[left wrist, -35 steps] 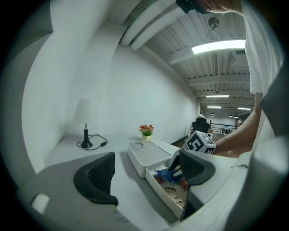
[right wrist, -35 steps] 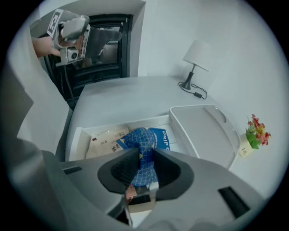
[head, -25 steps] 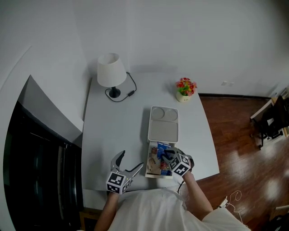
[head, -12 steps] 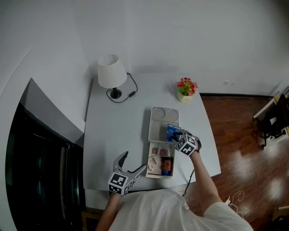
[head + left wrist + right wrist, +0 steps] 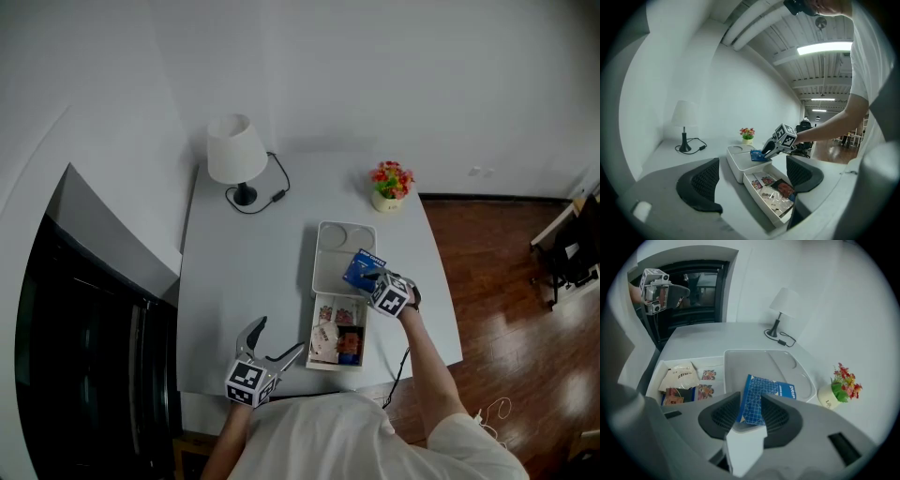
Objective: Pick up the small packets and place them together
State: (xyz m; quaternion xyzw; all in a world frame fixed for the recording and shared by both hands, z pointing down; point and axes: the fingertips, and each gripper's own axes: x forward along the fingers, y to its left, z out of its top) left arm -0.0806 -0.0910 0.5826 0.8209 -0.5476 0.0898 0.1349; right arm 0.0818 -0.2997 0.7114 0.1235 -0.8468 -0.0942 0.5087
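blue packet is in the right gripper, held tilted over the tray, close to its right rim.

change: a second ago this gripper was down in the box that butts against the tray's near end. half a second ago it was already at the tray's right rim with the packet. now it sits a little further in over the tray. read: pick done, carry done, drop-off under way.

right jaws: narrow, and they have just been easing apart. the packet's near end fills the slot between the pads and looks pinched there (no gap seen on either side in the right gripper view). judged as a grip that is slackening, not yet a release.

left gripper: jaws wide, nothing between them, off the tray's near left corner and well apart from it. same place in all three head frames.

other packets: several lie loose in the box just below the tray's near end, a pale pouch, two small printed ones and a dark one among them.

meaning for the task: apart from the blue packet over it, the tray is bare, so this would be the first packet gathered there. the rest of the job is ahead. next move probably: finish opening, let the packet settle flat, then return to the box.

risk: the packet is tilted and near the right rim, so it could catch on that rim when let go.
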